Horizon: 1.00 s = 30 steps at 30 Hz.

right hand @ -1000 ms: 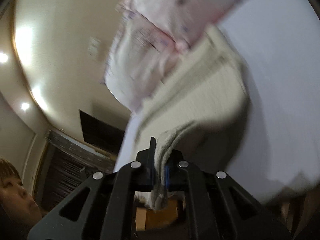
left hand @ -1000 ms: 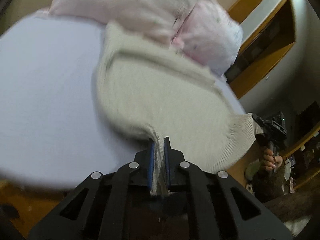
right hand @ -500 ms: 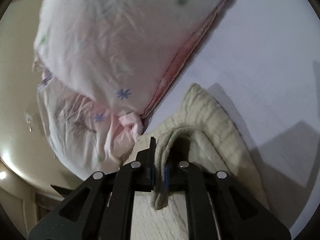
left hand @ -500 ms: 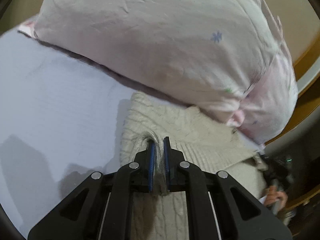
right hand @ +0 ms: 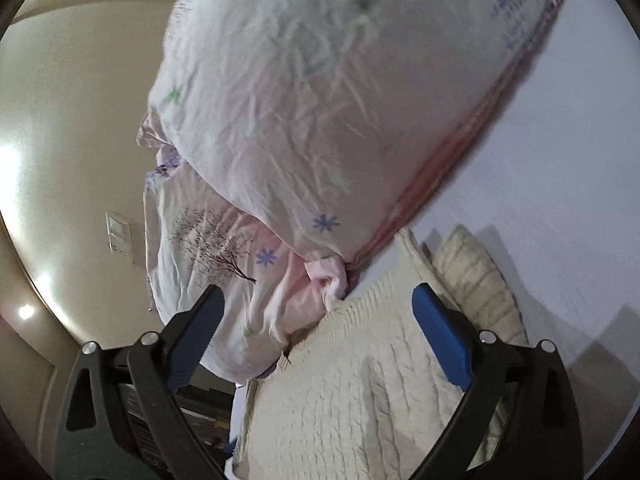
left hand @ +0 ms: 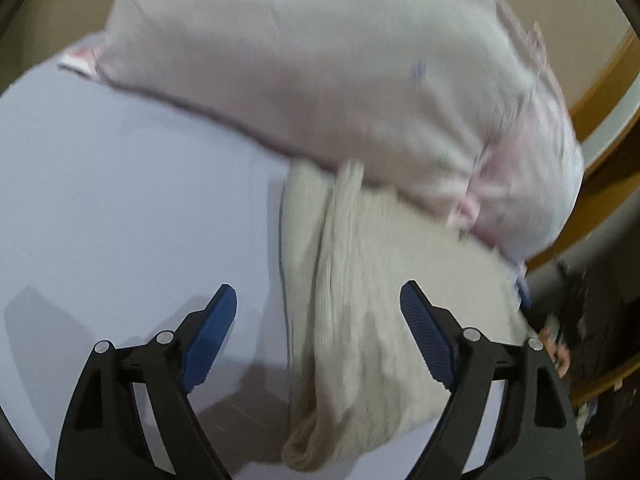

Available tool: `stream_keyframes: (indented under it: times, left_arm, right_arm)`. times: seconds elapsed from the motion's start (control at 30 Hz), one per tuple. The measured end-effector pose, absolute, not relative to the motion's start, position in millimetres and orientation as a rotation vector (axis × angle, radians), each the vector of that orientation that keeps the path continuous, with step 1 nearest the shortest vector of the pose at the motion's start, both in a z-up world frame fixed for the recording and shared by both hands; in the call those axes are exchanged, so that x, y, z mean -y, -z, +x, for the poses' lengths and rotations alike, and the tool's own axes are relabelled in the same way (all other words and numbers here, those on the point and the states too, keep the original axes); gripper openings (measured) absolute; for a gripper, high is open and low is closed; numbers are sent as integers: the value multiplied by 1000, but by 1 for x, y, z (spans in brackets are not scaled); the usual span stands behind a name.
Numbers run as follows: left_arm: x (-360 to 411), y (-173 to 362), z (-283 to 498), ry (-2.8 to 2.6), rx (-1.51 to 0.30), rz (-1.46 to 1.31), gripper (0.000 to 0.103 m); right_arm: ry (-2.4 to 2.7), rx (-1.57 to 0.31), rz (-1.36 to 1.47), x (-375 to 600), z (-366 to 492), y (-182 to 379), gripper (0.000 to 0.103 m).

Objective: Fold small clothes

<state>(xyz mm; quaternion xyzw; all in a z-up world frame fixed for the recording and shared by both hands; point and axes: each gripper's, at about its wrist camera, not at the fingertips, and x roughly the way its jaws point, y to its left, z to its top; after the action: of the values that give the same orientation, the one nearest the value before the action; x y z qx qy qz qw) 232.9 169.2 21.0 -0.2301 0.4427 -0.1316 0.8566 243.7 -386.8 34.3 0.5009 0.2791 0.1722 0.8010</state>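
A cream cable-knit garment (left hand: pixel 368 320) lies folded on the pale lilac sheet (left hand: pixel 120 208), its far edge against a pink pillow. It also shows in the right wrist view (right hand: pixel 360 392). My left gripper (left hand: pixel 318 300) is open and empty, its blue pads (left hand: pixel 212 332) spread just above the garment's near part. My right gripper (right hand: pixel 316 300) is open and empty, with its fingers on either side of the garment's far end.
A big pink patterned pillow (left hand: pixel 340 72) lies at the head of the bed, also in the right wrist view (right hand: pixel 320 100), on top of a second pillow (right hand: pixel 200 248). The bed edge and a wooden frame (left hand: pixel 608 80) are on the right.
Both grippers have opened and let go of the knit garment. It now lies folded on the sheet, and both grippers have drawn back a little from it.
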Motion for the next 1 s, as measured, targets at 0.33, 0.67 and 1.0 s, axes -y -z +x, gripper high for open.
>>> stream_keyframes:
  times: [0.33,0.67,1.0]
  left_arm:
    - [-171,17,245,349,-1015,-833,20]
    - [-57,-88,260,720,-792,-936,16]
    - [184,-56,317,1118,-1120,-851,21]
  right_arm:
    - [-411,-555,1117,395,238,-34,95]
    - [-403,-466,1056,416,223,-66,95]
    - [-240,-570,898,443,221,-69,95]
